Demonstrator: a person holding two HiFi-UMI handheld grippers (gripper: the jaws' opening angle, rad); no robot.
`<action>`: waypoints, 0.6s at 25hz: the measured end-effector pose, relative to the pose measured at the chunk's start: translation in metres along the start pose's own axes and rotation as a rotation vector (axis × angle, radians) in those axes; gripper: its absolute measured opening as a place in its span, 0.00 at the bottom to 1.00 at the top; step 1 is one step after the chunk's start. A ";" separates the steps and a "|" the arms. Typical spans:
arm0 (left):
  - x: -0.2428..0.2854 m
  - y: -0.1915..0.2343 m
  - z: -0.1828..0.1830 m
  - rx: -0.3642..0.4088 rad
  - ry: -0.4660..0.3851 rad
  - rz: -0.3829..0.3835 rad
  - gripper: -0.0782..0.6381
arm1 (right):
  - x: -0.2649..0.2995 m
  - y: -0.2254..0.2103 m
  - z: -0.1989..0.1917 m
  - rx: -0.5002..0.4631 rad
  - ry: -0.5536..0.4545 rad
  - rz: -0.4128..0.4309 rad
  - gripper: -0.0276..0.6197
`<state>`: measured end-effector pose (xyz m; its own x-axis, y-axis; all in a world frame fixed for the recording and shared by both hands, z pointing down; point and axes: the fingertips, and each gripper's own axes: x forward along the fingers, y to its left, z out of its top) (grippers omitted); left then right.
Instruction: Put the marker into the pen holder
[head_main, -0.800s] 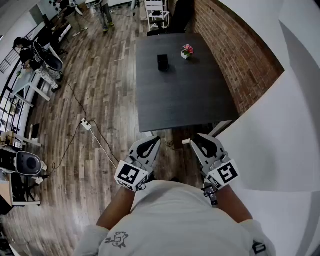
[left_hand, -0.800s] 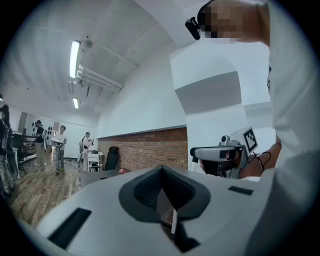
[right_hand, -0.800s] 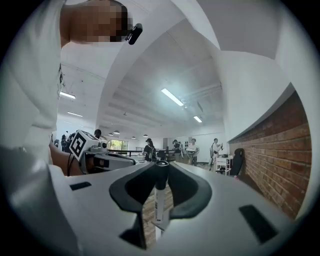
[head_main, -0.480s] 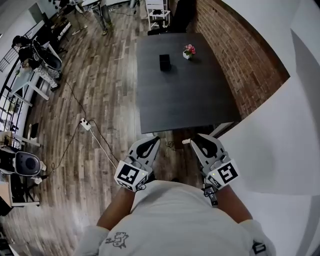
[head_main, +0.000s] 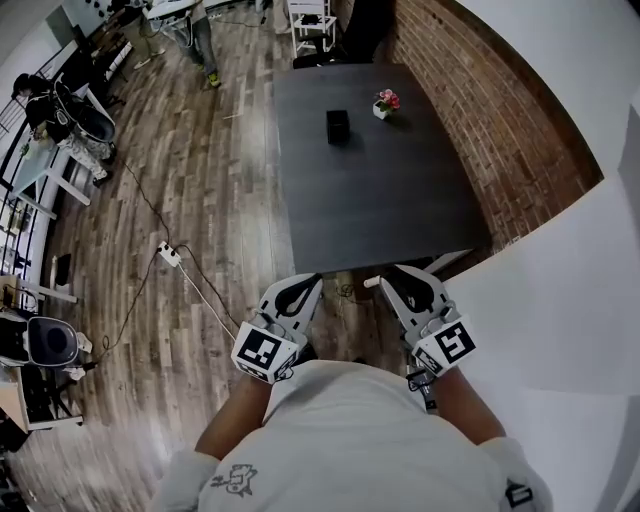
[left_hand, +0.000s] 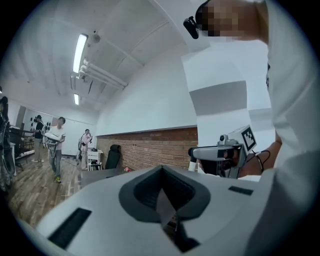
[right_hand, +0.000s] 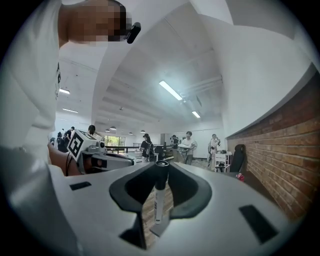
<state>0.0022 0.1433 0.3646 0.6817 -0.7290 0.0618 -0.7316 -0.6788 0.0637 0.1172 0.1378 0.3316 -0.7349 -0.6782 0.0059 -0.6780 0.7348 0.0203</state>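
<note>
Marker (right_hand: 159, 192) held, pen holder (head_main: 338, 125) well ahead
Your right gripper (head_main: 392, 276) fingers clamp it upright; the holder stands toward the table's (head_main: 380, 210) far edge; left gripper (head_main: 302, 285) fingers together.

White marker (right_hand: 158, 195) with black cap — gripped; black pen holder (head_main: 338, 126) stands on the dark table (head_main: 400, 210).

An open-plan lab workspace: brick wall (head_main: 470, 110), plank floor (head_main: 210, 180) with a trailing power cable (head_main: 150, 215), ceiling strip lights (right_hand: 172, 90), people (right_hand: 189, 146) at cluttered desks (head_main: 35, 175).
</note>
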 end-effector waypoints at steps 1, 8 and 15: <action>-0.002 0.010 0.001 0.006 0.001 -0.004 0.12 | 0.010 0.002 0.001 0.002 0.001 -0.005 0.17; -0.015 0.069 0.013 0.027 -0.002 -0.043 0.12 | 0.074 0.022 0.008 -0.002 -0.010 -0.014 0.17; -0.030 0.106 0.012 0.013 -0.008 -0.050 0.12 | 0.107 0.038 0.006 0.010 -0.003 -0.017 0.17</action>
<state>-0.0961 0.0918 0.3572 0.7174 -0.6948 0.0513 -0.6967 -0.7154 0.0533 0.0122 0.0934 0.3275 -0.7232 -0.6906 0.0029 -0.6906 0.7232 0.0106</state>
